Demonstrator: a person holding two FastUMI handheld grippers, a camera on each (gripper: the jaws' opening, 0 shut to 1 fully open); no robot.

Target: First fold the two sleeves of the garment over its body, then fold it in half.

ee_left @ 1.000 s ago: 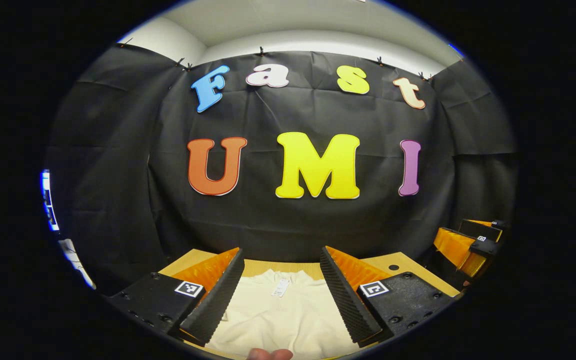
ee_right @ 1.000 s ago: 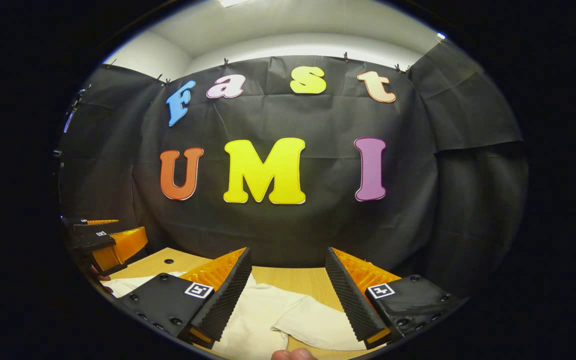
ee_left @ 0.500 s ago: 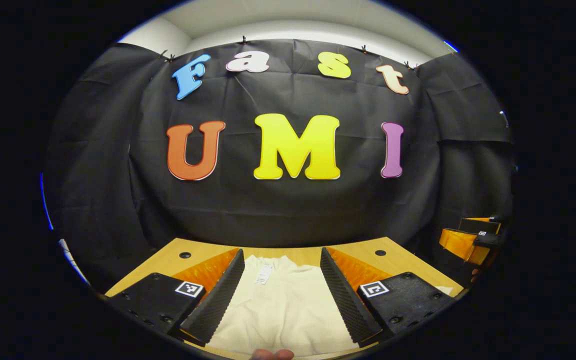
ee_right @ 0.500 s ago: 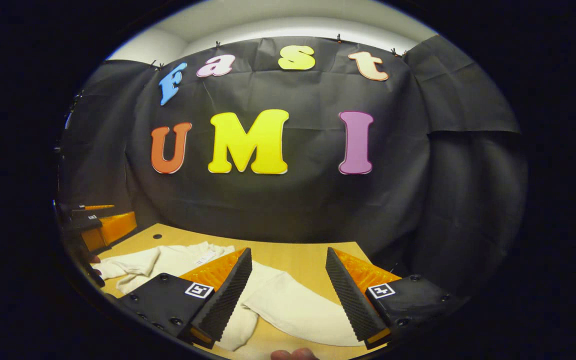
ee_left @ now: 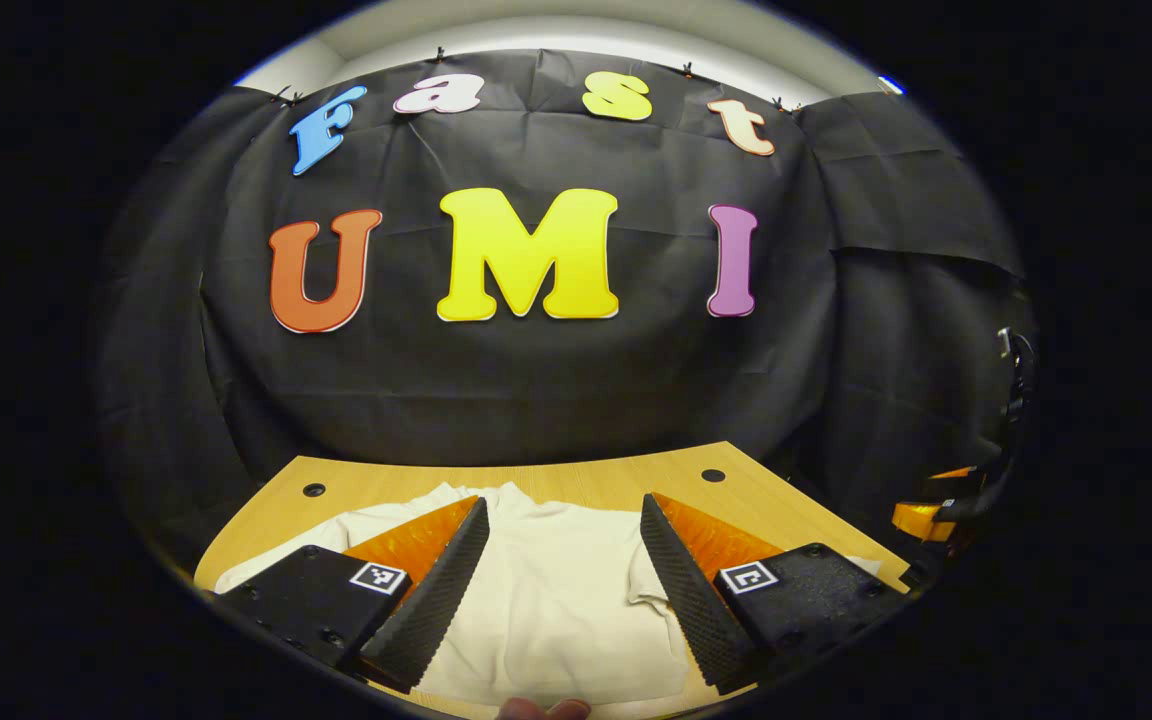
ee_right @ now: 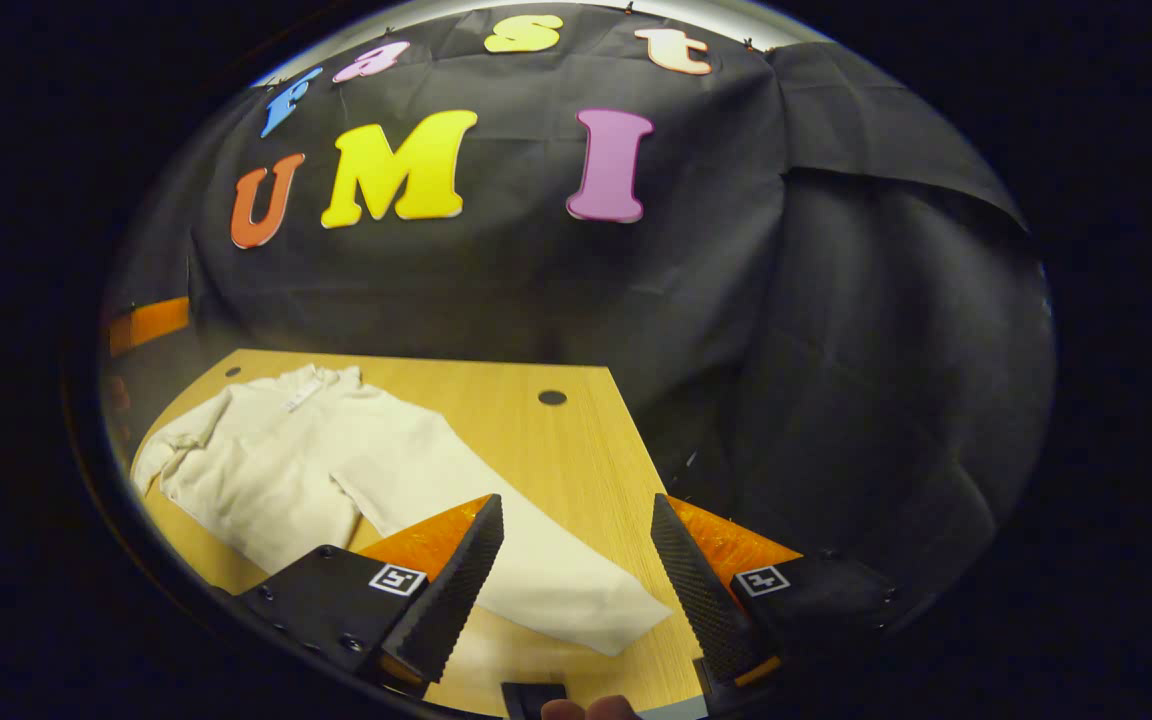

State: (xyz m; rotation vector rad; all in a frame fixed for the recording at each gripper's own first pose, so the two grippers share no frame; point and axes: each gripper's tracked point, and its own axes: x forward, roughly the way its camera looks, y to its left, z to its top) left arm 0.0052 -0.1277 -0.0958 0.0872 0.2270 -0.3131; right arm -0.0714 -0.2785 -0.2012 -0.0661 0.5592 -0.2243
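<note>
A cream long-sleeved garment [ee_left: 556,600] lies flat on the wooden table [ee_left: 586,475]. My left gripper [ee_left: 564,505] hangs open above its body, and the cloth shows between the two fingers. In the right gripper view the garment [ee_right: 266,470] lies at the left, collar toward the wall. Its right sleeve [ee_right: 556,585] stretches out toward the table's near right side. My right gripper [ee_right: 573,505] is open over that sleeve's cuff end, with nothing between the pads. It holds no cloth.
The table has small round holes near its back edge [ee_right: 552,397]. Its right edge [ee_right: 651,470] drops off beside my right gripper. Black cloth walls stand close behind and to the right. The other gripper's orange part [ee_left: 921,515] shows at the far right of the left gripper view.
Both views have tipped downward, so more table shows. My right gripper has swung right, from beside the garment's body to over the sleeve's end. Both grippers stay open.
</note>
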